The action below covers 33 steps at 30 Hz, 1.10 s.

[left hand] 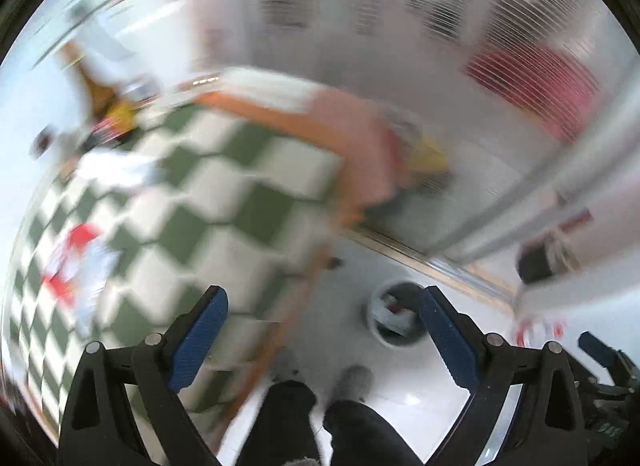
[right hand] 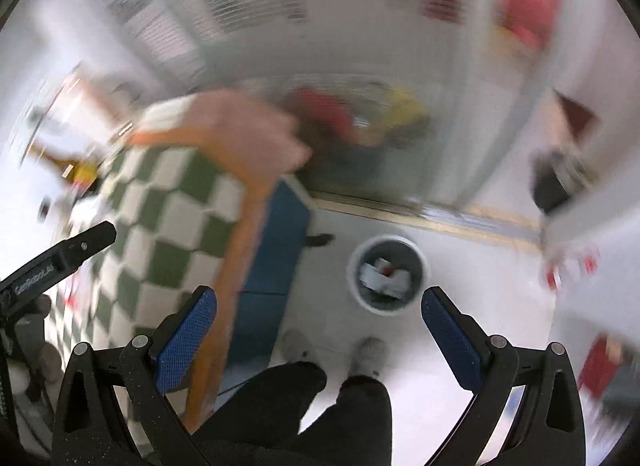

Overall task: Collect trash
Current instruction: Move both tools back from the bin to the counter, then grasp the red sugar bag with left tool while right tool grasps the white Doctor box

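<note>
Both views are motion-blurred. A round grey waste bin (right hand: pixel 386 272) stands on the white floor and holds white and red scraps; it also shows in the left wrist view (left hand: pixel 396 318). My right gripper (right hand: pixel 318 322) is open and empty, high above the floor just left of the bin. My left gripper (left hand: pixel 322 324) is open and empty, over the table's edge. A red and white wrapper (left hand: pixel 74 266) and white crumpled paper (left hand: pixel 116 169) lie on the green-checked tablecloth (left hand: pixel 208 217).
A brown bottle (left hand: pixel 94 85) and small items stand at the table's far end. A pink cloth (left hand: pixel 360 145) hangs over the table corner. The person's dark trouser legs and shoes (right hand: pixel 370 354) are below. A blue panel (right hand: pixel 276 250) sits beside the table. A glass partition (right hand: pixel 400 125) is behind the bin.
</note>
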Motion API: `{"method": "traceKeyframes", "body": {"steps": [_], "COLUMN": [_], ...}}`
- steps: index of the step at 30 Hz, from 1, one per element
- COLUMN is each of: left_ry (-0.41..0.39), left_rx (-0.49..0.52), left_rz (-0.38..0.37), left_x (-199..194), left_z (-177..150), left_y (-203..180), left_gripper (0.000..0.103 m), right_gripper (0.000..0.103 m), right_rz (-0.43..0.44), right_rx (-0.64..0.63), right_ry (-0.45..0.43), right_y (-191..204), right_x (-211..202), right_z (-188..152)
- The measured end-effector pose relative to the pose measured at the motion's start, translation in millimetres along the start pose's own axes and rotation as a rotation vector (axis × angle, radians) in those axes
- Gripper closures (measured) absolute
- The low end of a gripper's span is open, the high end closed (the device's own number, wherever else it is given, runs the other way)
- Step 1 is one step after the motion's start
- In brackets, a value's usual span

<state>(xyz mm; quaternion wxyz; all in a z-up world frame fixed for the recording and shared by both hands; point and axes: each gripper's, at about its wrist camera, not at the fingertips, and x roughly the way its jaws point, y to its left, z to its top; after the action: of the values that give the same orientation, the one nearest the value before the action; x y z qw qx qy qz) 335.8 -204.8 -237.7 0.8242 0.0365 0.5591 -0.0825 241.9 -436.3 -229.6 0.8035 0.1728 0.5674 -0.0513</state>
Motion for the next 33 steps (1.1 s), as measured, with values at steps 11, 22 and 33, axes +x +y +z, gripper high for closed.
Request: {"method": "traceKeyframes", "body": {"steps": [11, 22, 33], "left_ry": [0.086, 0.144, 0.147], "left_rx": [-0.695, -0.983, -0.734], "left_rz": [0.279, 0.054, 0.236], "left_x": [27.5, 97.8, 110.0], "left_z": [-78.5, -98.2, -39.1], "left_y": [331.3, 419.2, 416.1], "left_gripper": [0.006, 0.007, 0.090], "right_gripper": [0.000, 0.015, 0.049], "right_rz": [0.030, -0.109, 0.016], "right_rx": [-0.665, -0.955, -0.856], "right_ry": [0.141, 0.247, 0.268], "right_y": [354.0, 509.8, 470.1], "right_x": [143.6, 290.3, 282.4], "right_z": [77.1, 95.3, 103.5]}}
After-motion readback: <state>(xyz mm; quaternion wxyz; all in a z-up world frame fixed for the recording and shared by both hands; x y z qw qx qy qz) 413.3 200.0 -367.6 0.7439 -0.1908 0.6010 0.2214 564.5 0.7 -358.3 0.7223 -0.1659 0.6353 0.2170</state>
